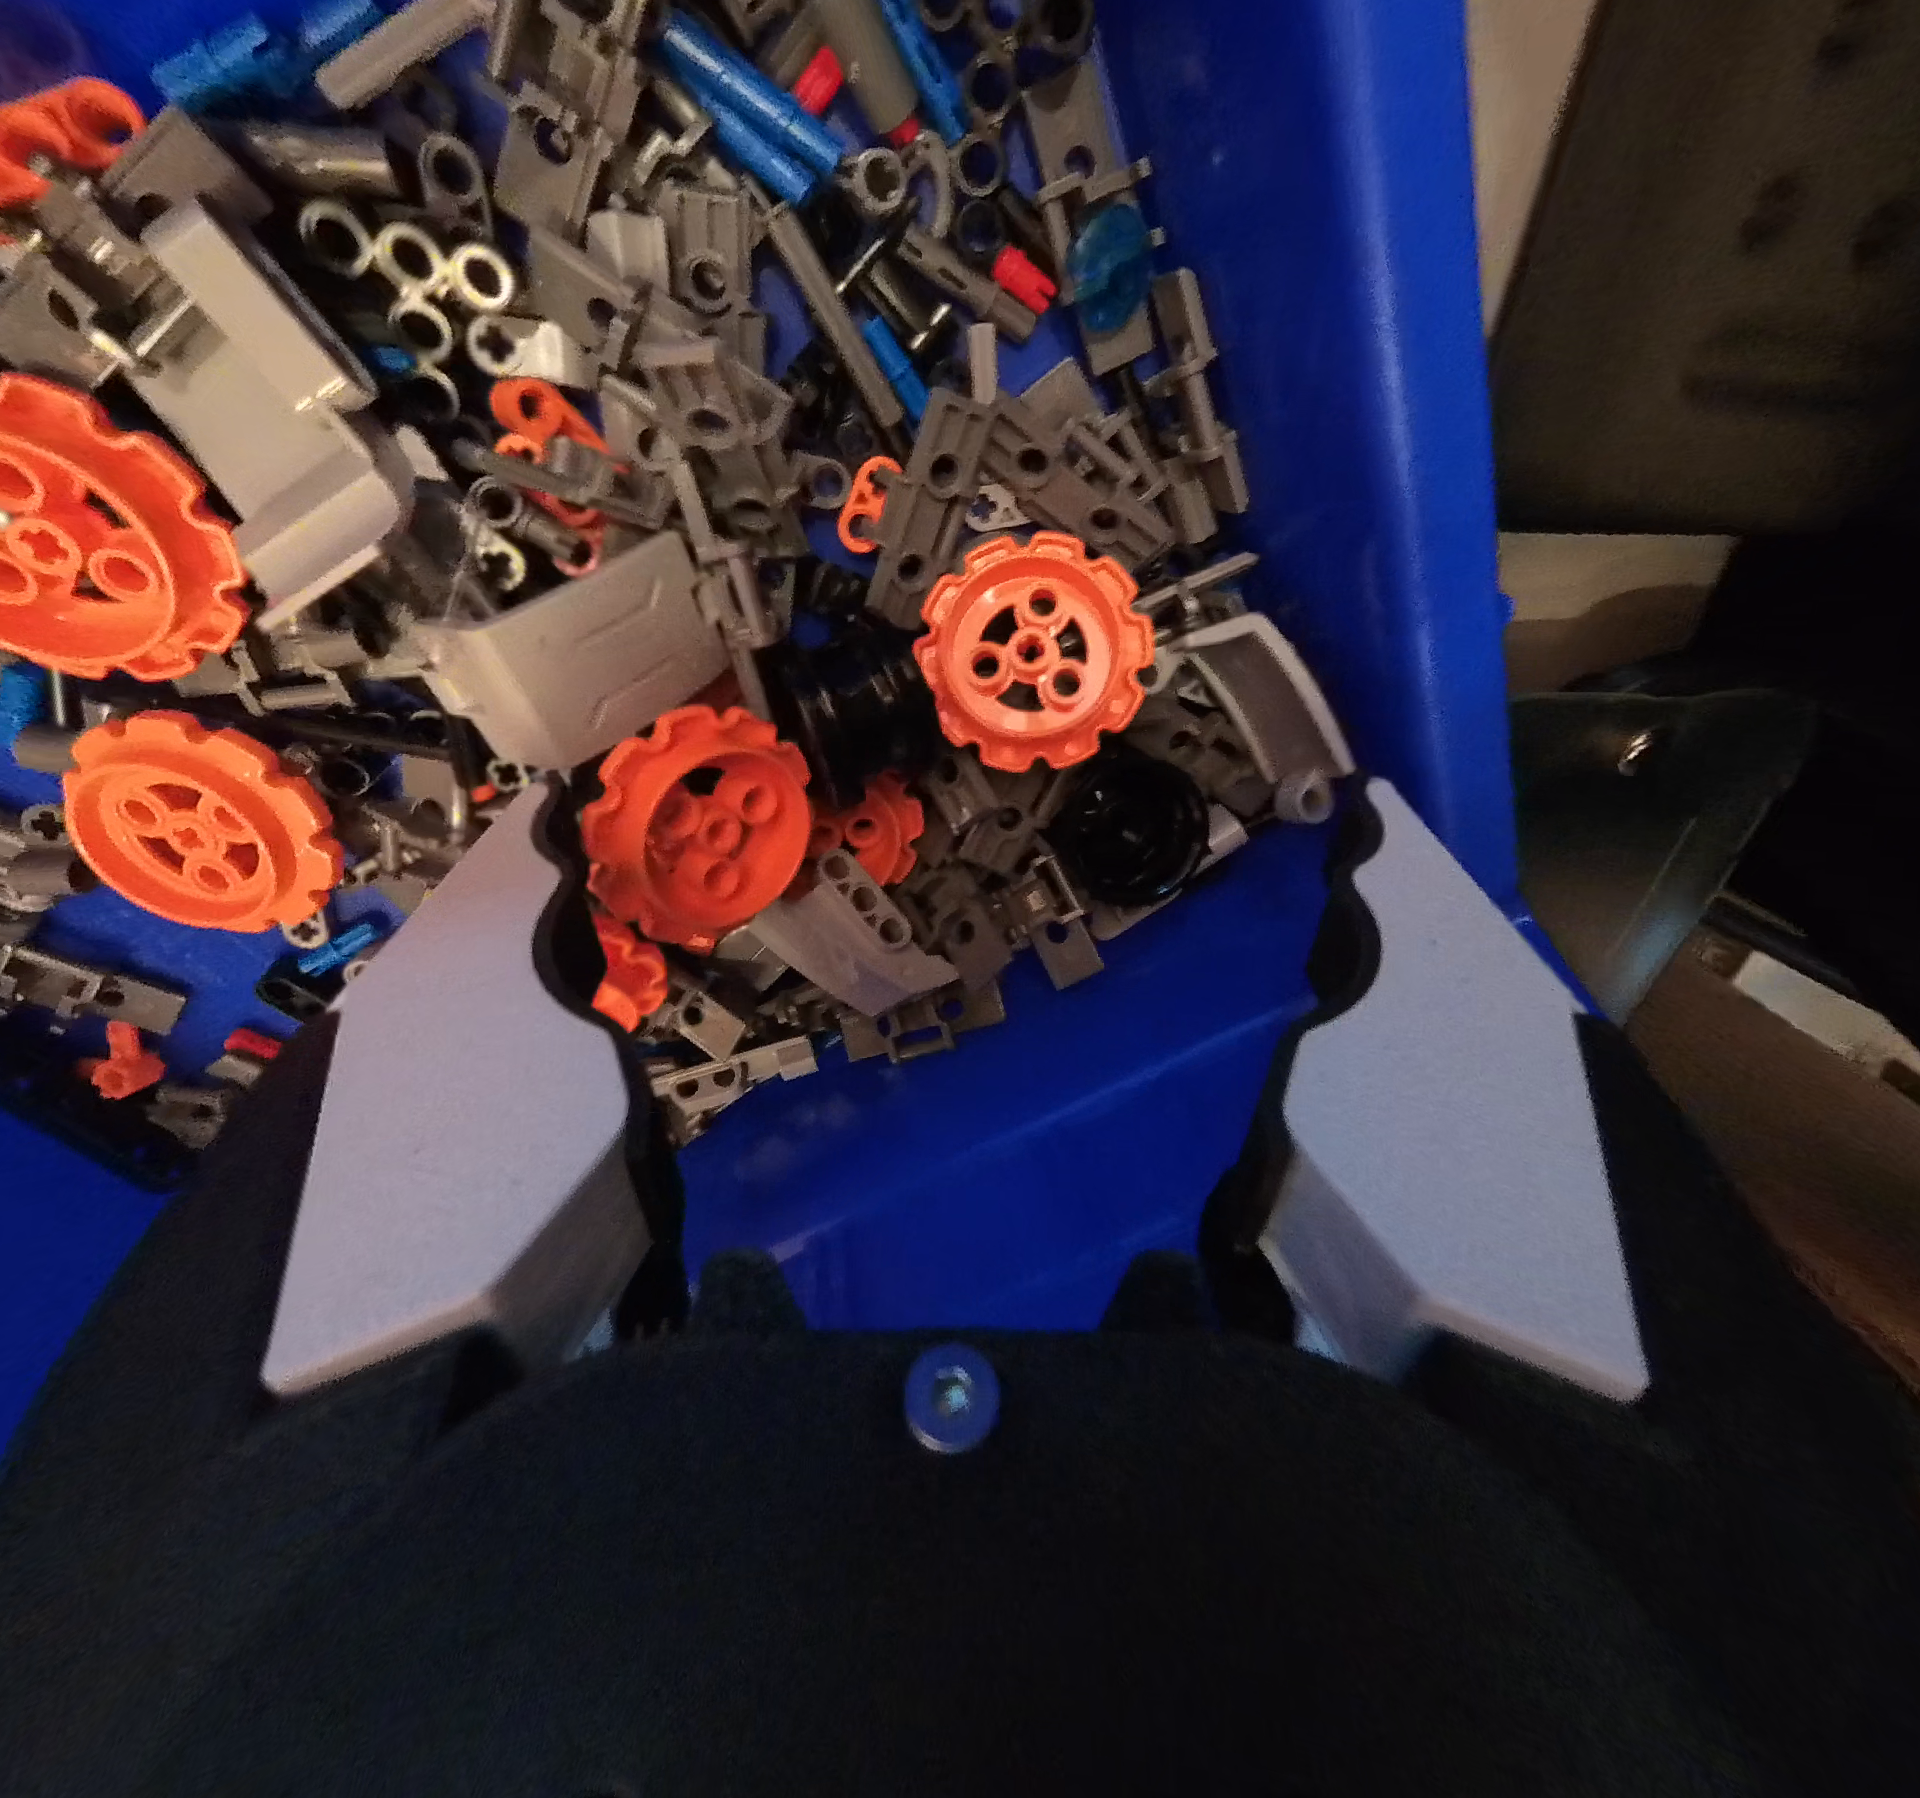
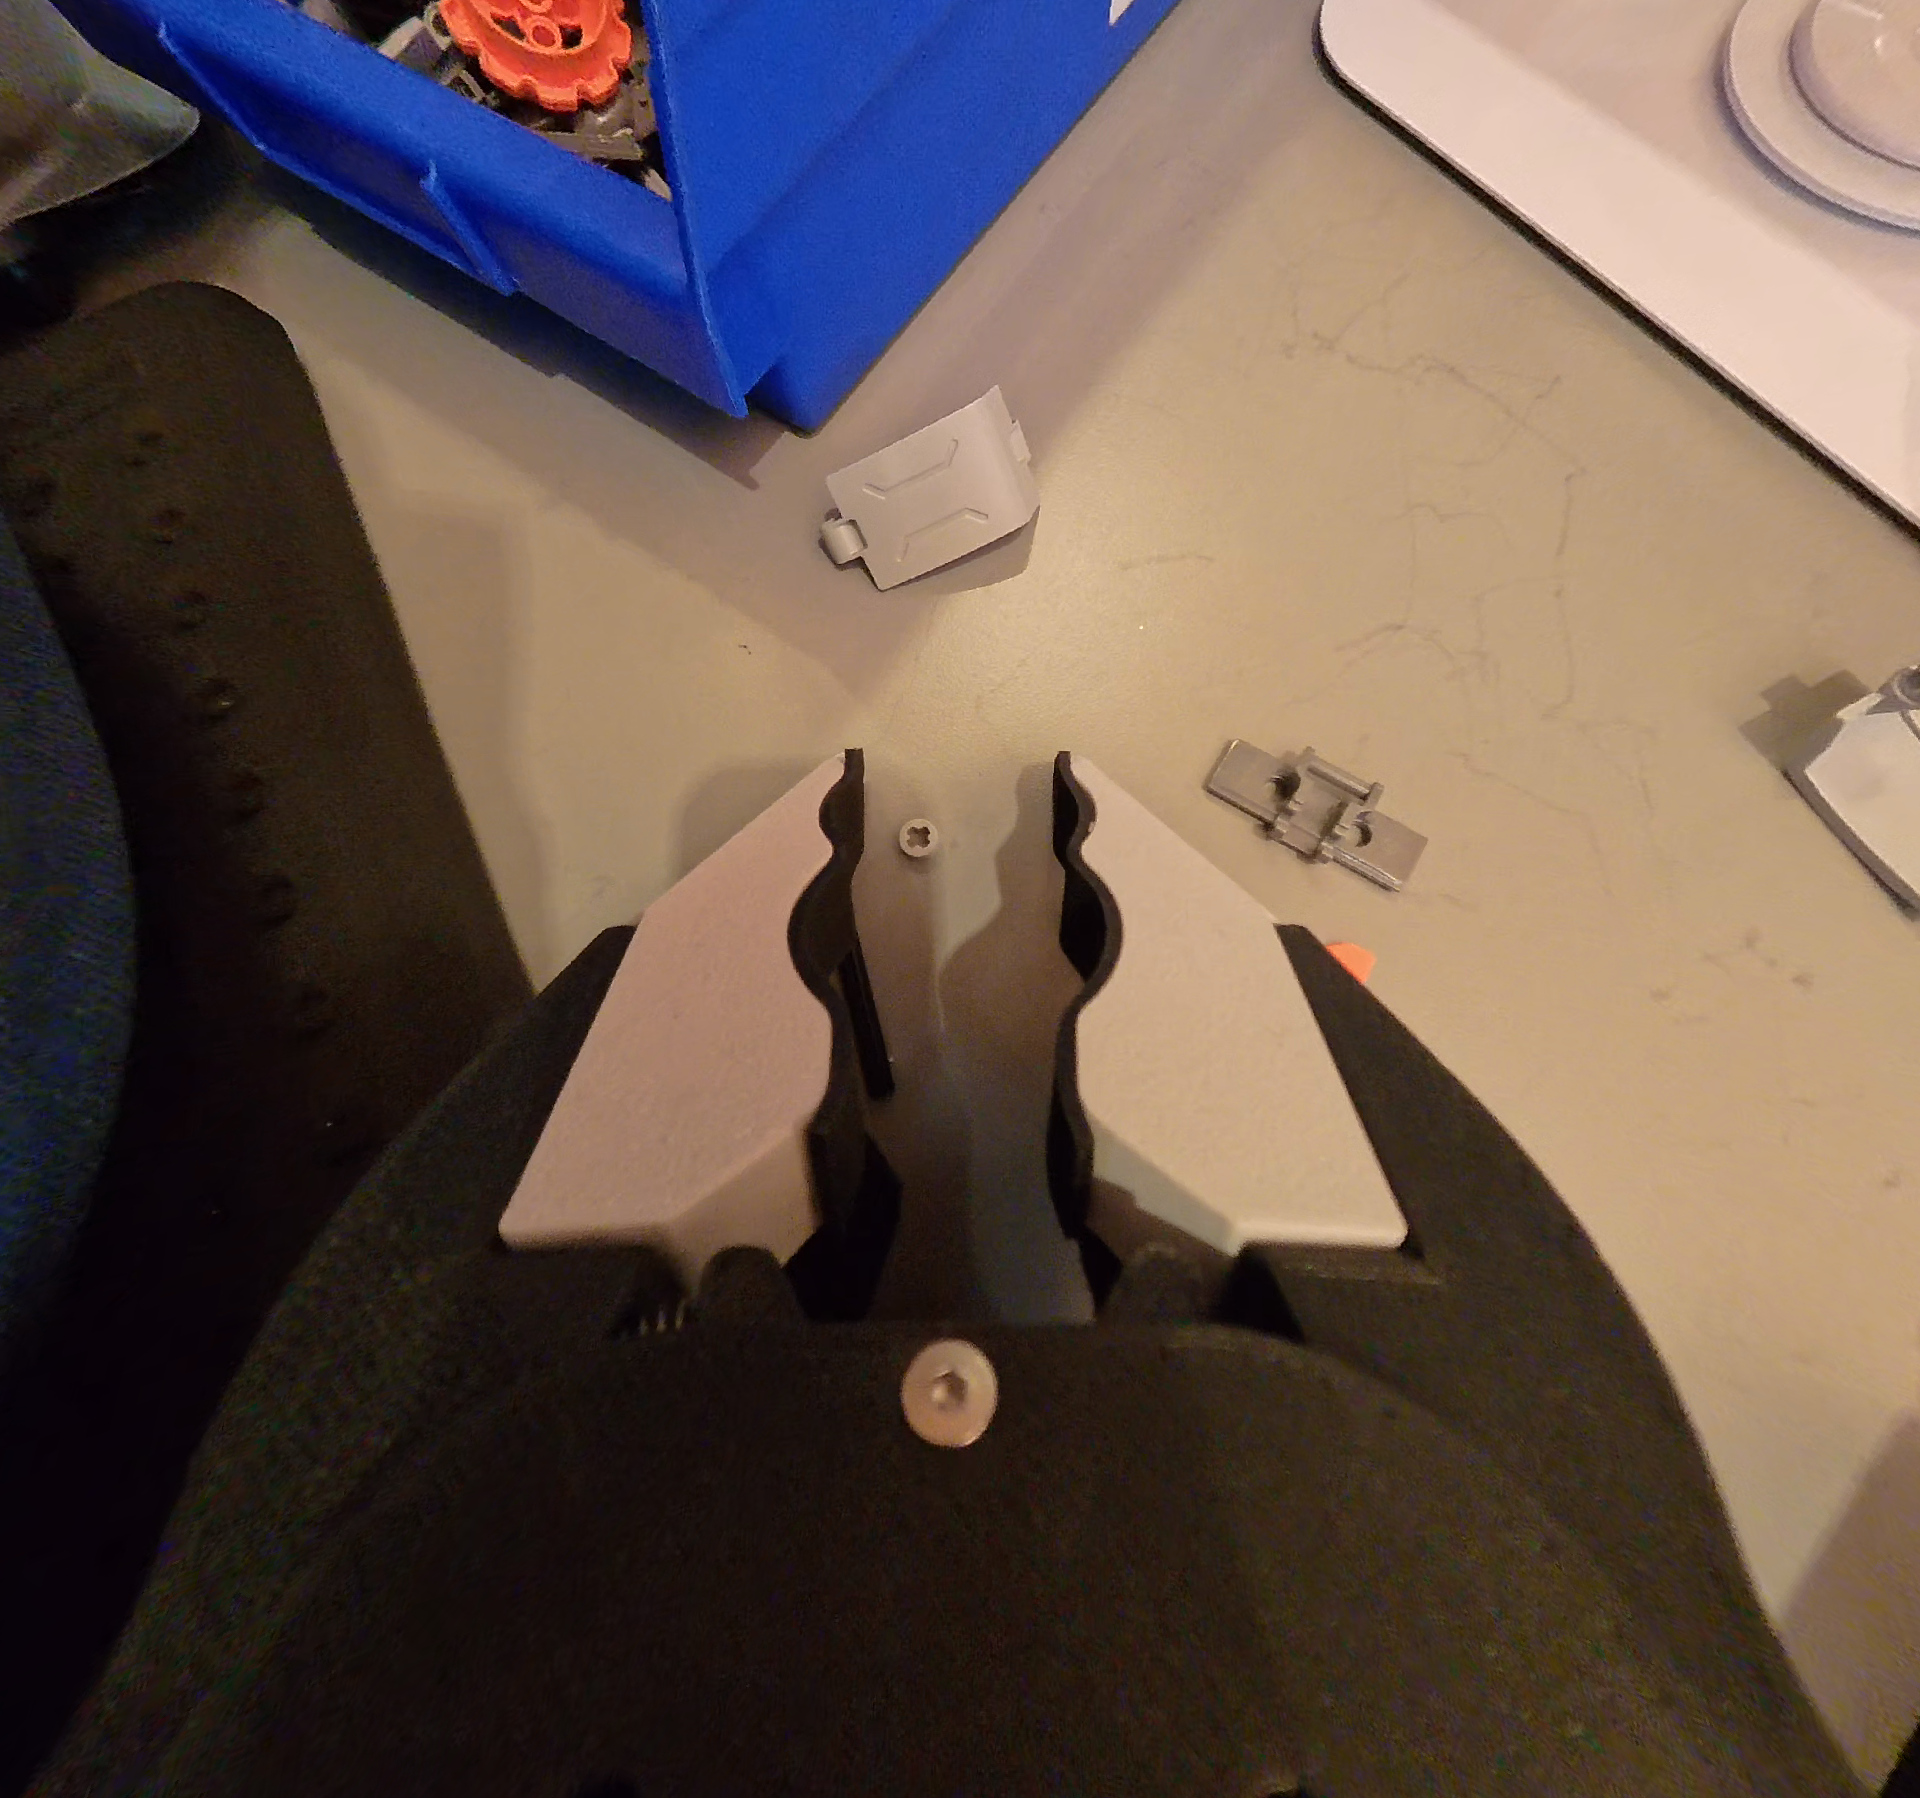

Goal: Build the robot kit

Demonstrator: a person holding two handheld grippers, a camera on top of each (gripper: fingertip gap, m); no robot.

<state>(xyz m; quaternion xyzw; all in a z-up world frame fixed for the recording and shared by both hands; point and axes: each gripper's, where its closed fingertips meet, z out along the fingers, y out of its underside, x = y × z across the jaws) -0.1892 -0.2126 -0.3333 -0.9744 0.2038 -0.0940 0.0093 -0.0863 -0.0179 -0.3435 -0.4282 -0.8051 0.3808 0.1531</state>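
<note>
My left gripper is open wide and empty, low inside a blue bin full of building-toy parts. An orange wheel lies just inside its left fingertip, and a black tyre and another orange wheel lie between and ahead of the tips. My right gripper is open a narrow gap above the grey table. A small grey bush with a cross hole lies between its fingers. A thin black rod lies along the left finger's pad.
A grey curved panel lies on the table beside the bin's corner. A flat grey connector lies to the right of my right gripper. A white tray is at the far right. A pale part lies at the right edge. Across from one pair of fingers to the other is roughly 25 centimetres. To the flat grey connector: right tips about 4 centimetres, left tips about 25 centimetres.
</note>
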